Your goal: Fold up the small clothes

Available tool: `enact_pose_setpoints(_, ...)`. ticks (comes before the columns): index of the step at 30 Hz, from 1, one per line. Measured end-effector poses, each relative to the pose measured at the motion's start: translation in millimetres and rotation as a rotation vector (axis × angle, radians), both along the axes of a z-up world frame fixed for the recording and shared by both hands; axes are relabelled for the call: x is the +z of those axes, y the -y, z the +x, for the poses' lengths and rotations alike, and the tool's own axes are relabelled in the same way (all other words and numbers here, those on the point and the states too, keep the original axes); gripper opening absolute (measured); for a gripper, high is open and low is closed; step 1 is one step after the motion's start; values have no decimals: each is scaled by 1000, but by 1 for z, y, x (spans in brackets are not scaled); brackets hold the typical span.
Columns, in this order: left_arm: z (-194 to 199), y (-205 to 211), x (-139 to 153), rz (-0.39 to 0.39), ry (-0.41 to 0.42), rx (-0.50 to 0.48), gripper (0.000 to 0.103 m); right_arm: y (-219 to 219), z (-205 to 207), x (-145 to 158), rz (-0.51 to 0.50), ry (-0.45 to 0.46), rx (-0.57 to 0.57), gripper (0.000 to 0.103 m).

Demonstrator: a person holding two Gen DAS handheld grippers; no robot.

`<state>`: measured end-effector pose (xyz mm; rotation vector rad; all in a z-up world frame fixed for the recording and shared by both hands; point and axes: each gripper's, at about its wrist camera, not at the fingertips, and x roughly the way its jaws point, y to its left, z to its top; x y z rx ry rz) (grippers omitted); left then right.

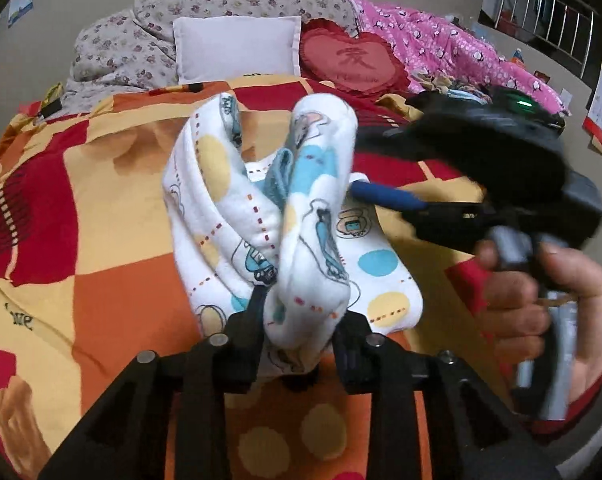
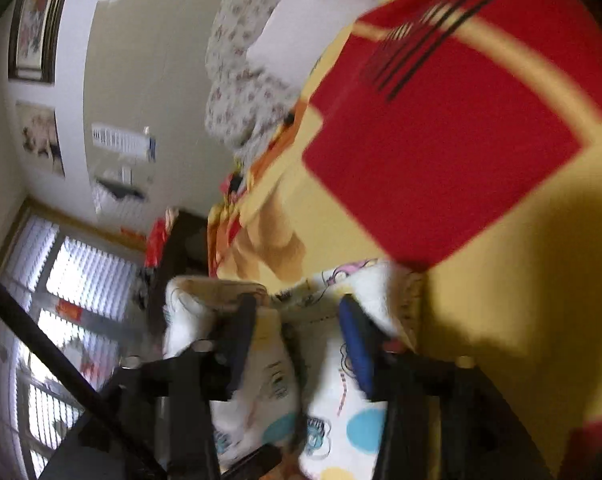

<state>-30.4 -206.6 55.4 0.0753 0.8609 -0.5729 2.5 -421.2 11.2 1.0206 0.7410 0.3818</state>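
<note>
While bunched garment (image 1: 301,216) fills left gripper (image 1: 301,320), bedspread (image 1: 101,200) lies open.

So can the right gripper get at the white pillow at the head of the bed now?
Probably not: the right gripper has the printed garment between its fingers, and the white pillow lies far off.

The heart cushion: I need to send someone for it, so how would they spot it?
Look along the head of the bed. The heart cushion lies between a plain white pillow and a pink quilt. Only it is red, heart-shaped and frilled.
</note>
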Motion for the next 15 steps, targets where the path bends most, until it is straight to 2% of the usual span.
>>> enact_pose_setpoints(1,-1,0,0,-7,-3,-3,31,5,-5,6,9,13,-15,54)
enact_pose_setpoints(4,-4,4,0,-19,5,-16,43,14,-25,30,-26,61,-33,68)
enact_pose_setpoints(6,-7,4,0,-54,4,-25,60,6,-27,47,-74,84,28,72)
enact_pose_setpoints(7,-8,5,-1,-66,2,-23,62,-1,-27,55,-108,93,57,72)
enact_pose_setpoints(9,-10,5,-1,-75,4,-16,63,-16,-22,68,-182,88,101,81)
enact_pose_setpoints(11,-11,5,-2,-80,5,-17,63,-28,-17,71,-237,71,132,81)
enact_pose_setpoints(15,-10,2,-2,-96,-7,-13,63,-58,0,92,-336,125,234,81)
